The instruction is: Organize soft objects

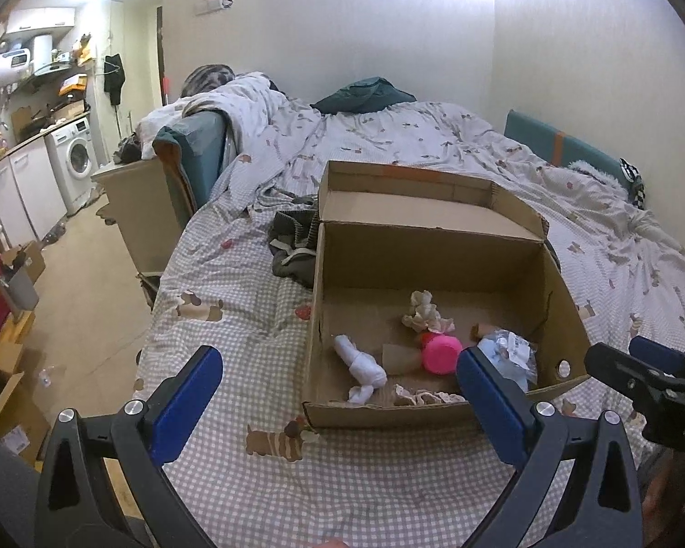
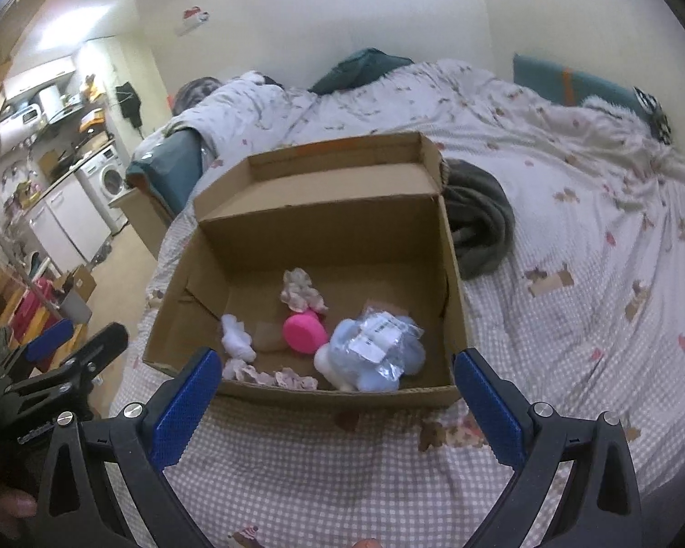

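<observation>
two grippers hang over the near edge of the bed [image 1: 233, 274], both with fingers spread wide and nothing between them: the left gripper [image 1: 338, 392] points at the front wall of the box [image 1: 388, 415], the right gripper [image 2: 333, 392] sits just beside it and faces the same box. several soft things already lie on the box floor: a white sock [image 1: 360, 365], a pink ball [image 2: 303, 331], a crumpled floral cloth [image 2: 301, 294], a pale frilly cloth [image 2: 269, 374] against the front wall, and a blue plush in a clear bag [image 2: 374, 351]. outside the box, a dark garment [image 2: 477, 223] lies heaped on the bed, touching the box's far right side in the right wrist view; the left wrist view shows dark cloth [image 1: 292, 246] at the far left side too, and i cannot tell if it is one piece. my judgement is that the sorting is well along and the hands are between picks. the next move likely calls for one gripper to reach past the box, pinch a fold of the dark garment and lift it in without dragging the box or the bedding. a white label sits on the plush's bag, but its print is too small to read; no brand is legible anywhere.
</observation>
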Motion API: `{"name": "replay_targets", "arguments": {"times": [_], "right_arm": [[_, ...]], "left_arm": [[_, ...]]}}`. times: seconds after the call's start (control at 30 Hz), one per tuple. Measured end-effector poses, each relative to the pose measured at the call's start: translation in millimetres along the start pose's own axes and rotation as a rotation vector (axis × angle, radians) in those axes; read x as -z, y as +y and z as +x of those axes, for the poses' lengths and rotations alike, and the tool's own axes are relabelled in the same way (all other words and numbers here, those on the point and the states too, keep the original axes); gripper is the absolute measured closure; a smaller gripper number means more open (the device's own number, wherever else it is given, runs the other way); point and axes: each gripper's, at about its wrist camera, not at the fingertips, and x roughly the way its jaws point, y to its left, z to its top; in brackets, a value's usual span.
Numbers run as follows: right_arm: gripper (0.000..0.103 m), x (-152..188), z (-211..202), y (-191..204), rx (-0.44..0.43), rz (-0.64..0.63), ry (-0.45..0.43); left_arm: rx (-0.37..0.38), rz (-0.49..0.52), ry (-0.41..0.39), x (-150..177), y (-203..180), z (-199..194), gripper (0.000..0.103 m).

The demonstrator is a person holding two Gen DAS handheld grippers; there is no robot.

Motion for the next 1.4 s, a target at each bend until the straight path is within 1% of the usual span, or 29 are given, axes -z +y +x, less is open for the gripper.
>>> {"name": "replay_targets", "arguments": {"times": [0.17, 0.7, 1.4], "right_arm": [[0.0, -0.1, 1.9, -6.0, 0.006, 0.022, 0.008], [0.0, -0.9, 1.9, -1.9, 0.024, -0.004, -0.003], [0.0, -2.4, -2.6, -2.9, 0.028, -0.011, -0.029]], "left_arm": [[0.012, 0.0, 0.004, -1.0, -0.7, -0.9, 0.001], [0.023, -0.016, 0.03, -0.8, 3.2, 1.7, 0.001], [0.028, -0.008, 0.035, 1.4, 2.1, 3.0, 0.001]]}}
